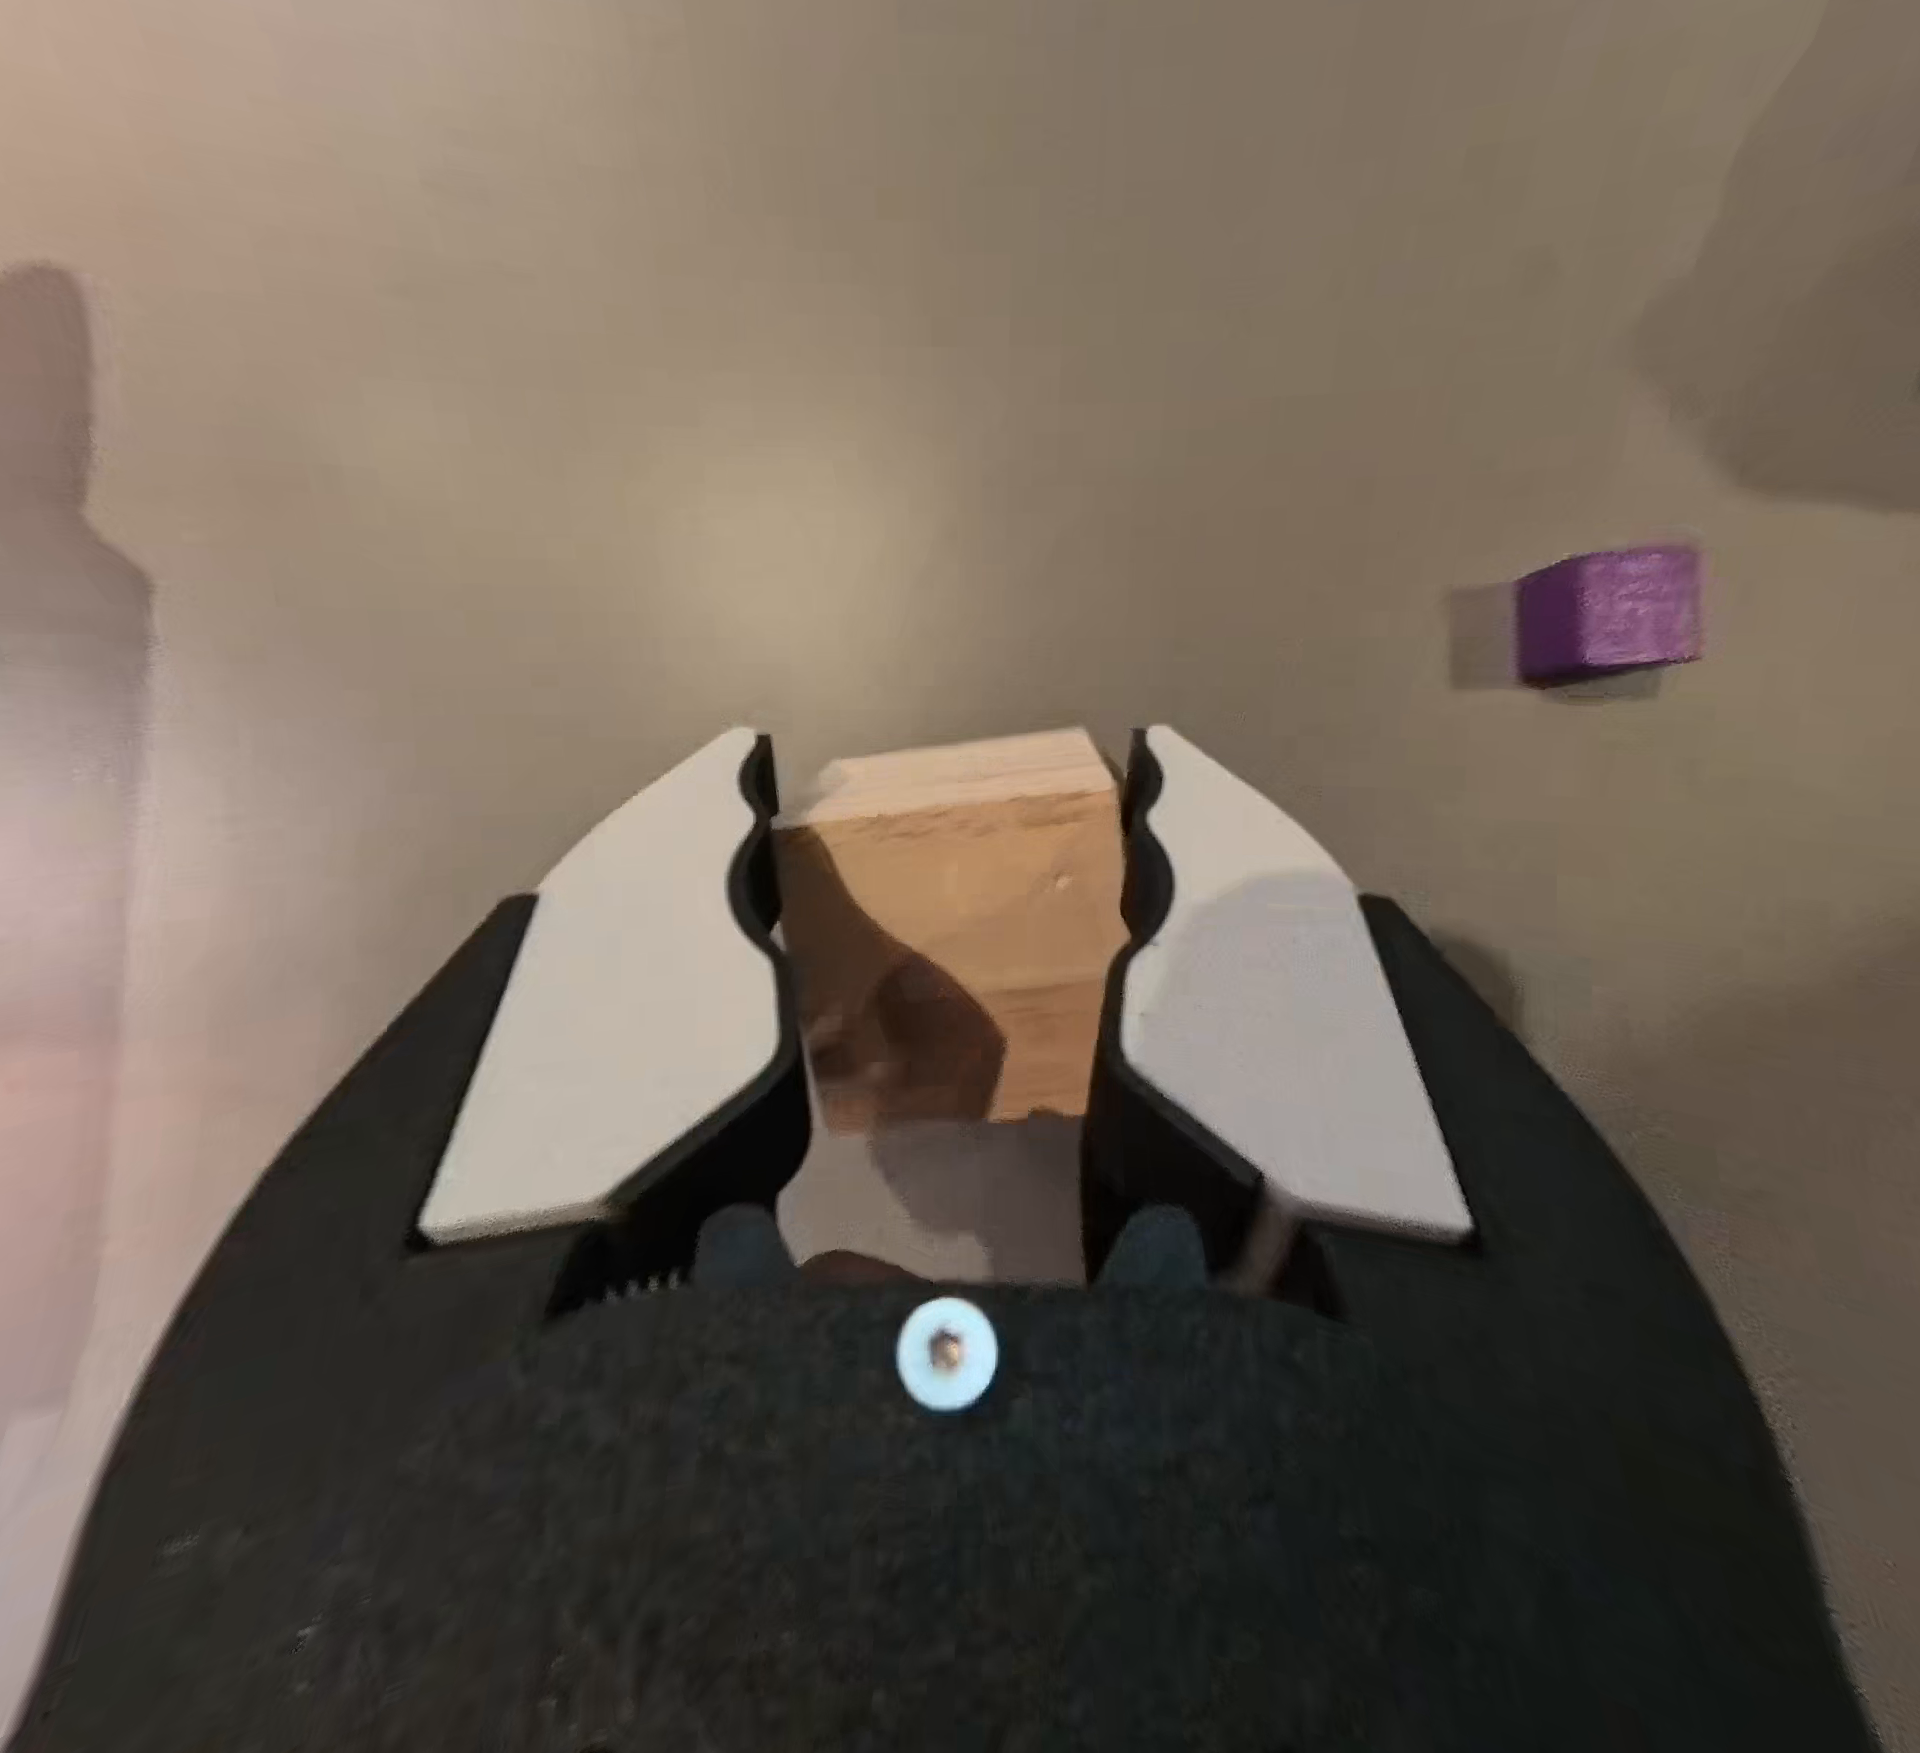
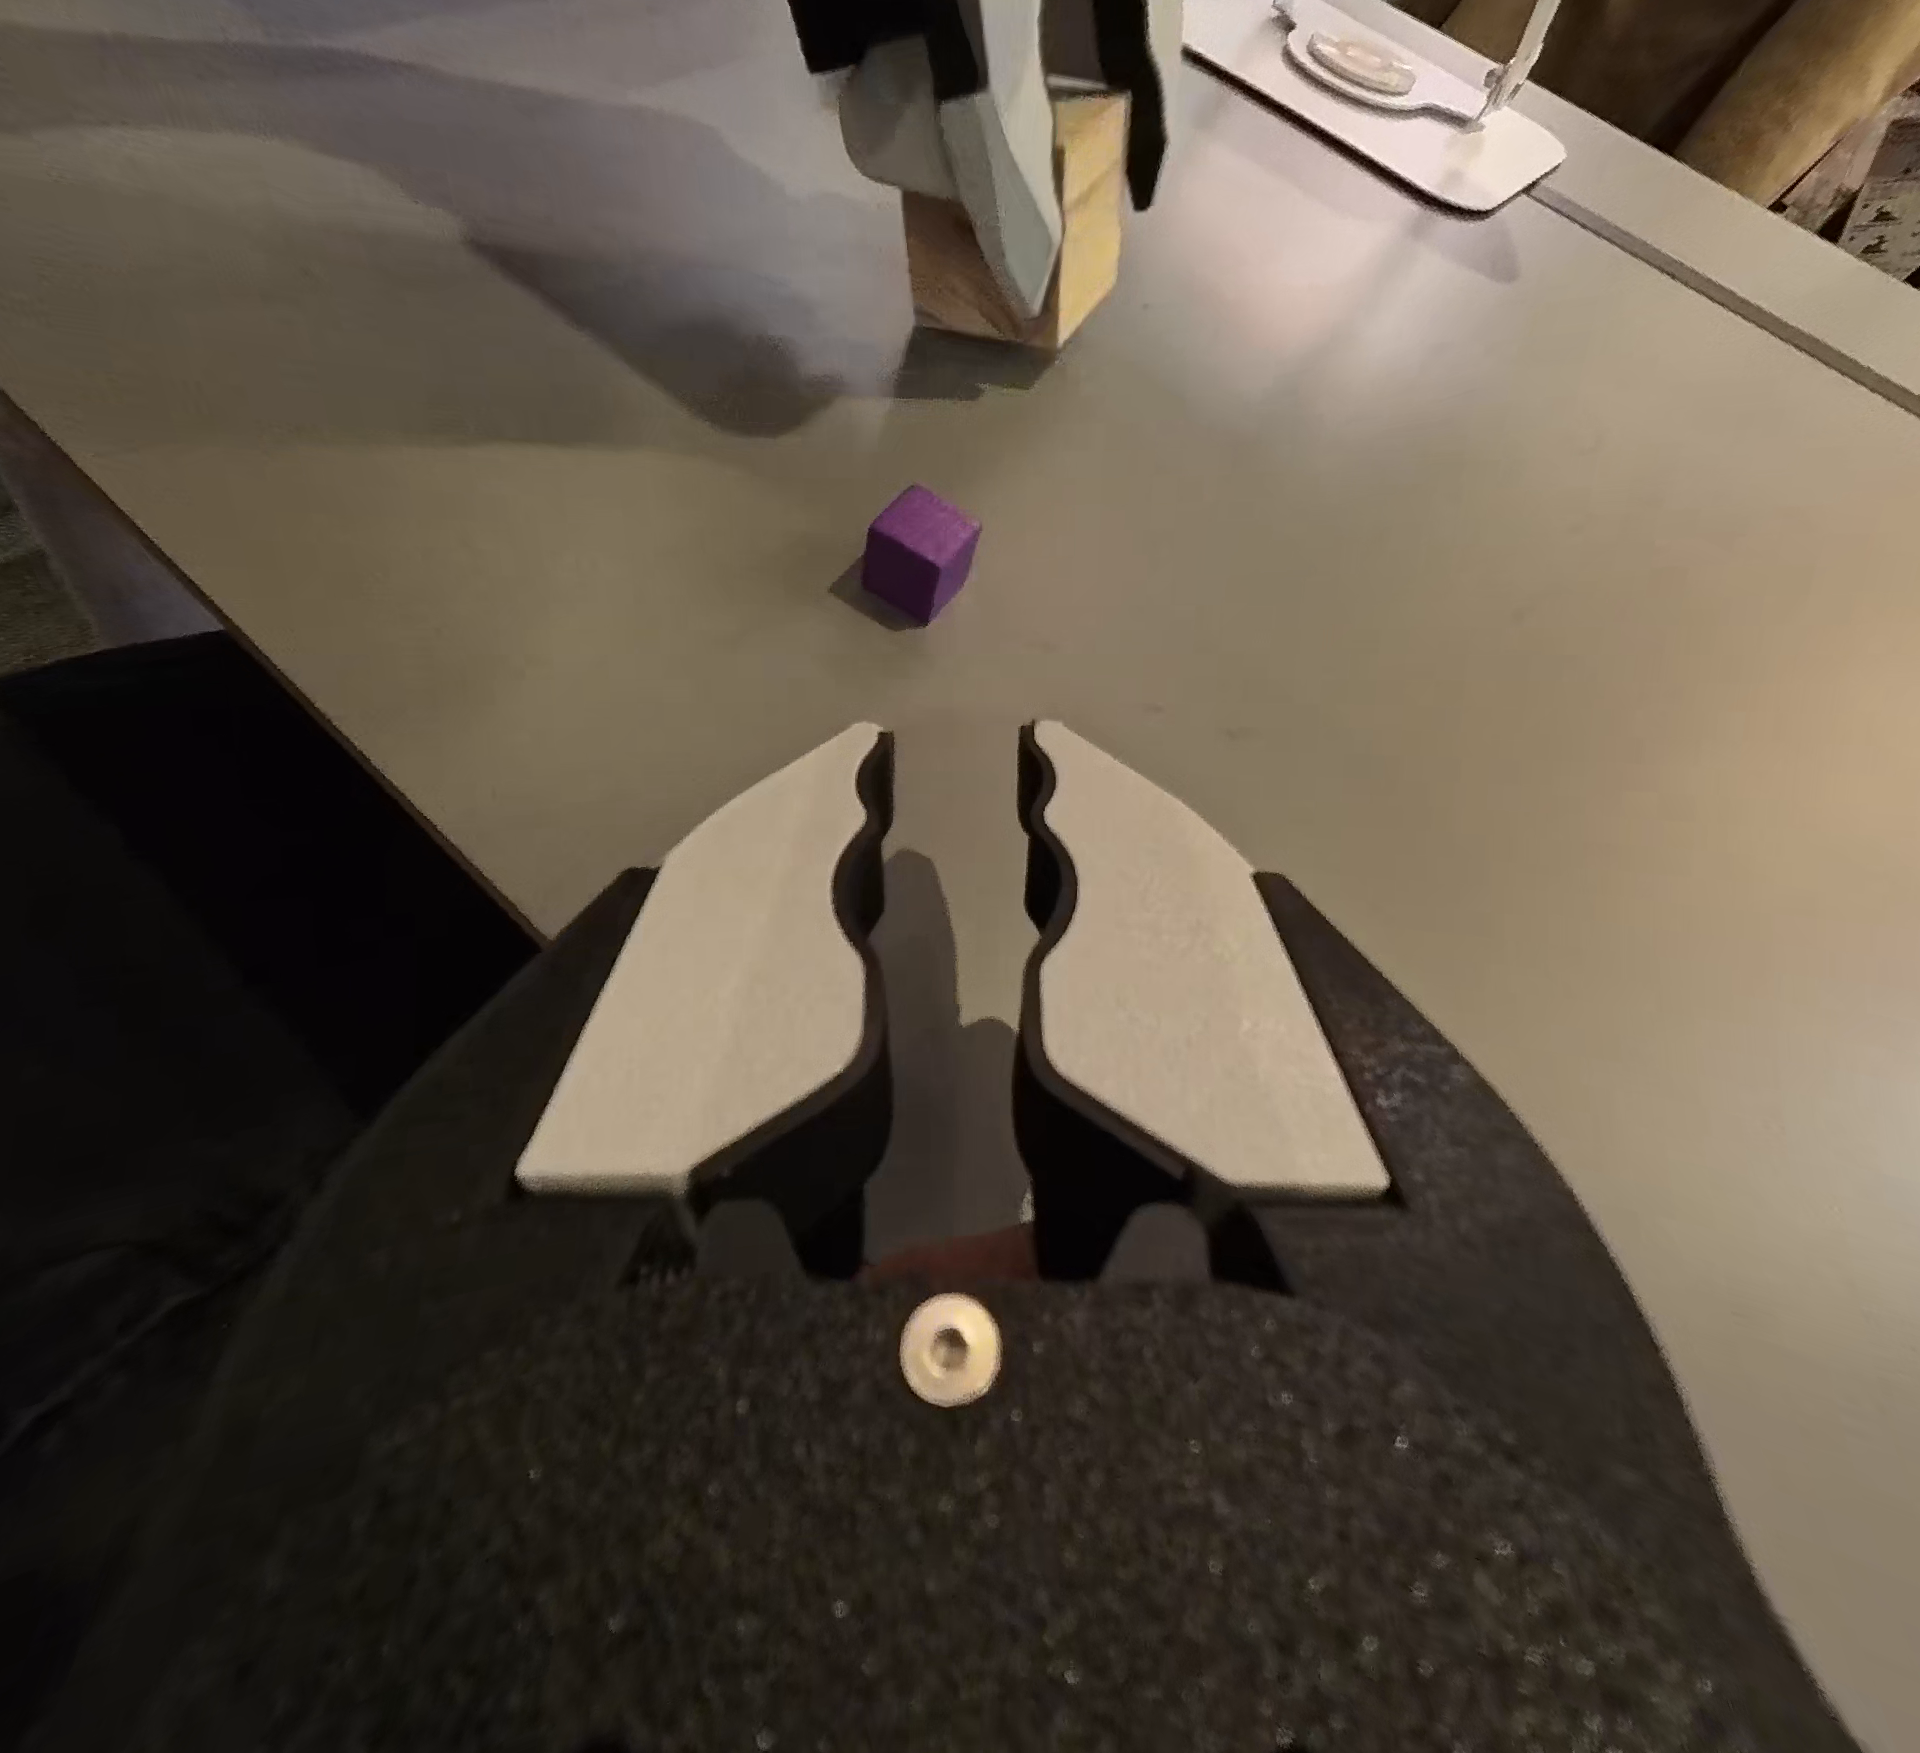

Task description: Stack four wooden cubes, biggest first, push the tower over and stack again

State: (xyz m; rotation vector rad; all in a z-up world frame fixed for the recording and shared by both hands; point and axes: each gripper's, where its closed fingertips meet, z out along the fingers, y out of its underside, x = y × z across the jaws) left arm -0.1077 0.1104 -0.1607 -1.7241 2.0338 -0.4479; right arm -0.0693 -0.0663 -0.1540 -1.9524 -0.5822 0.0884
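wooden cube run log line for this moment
left tool: shut on wooden cube | right tool: open, empty | purple cube: on table

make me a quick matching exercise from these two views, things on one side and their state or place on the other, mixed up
Things:
1. left gripper
2. right gripper
3. purple cube
4. wooden cube

States:
A. lies alone on the table, untouched
B. open, holds nothing
C. gripped between two fingers
D. shut on a block

Pairs: 1-D, 2-B, 3-A, 4-C
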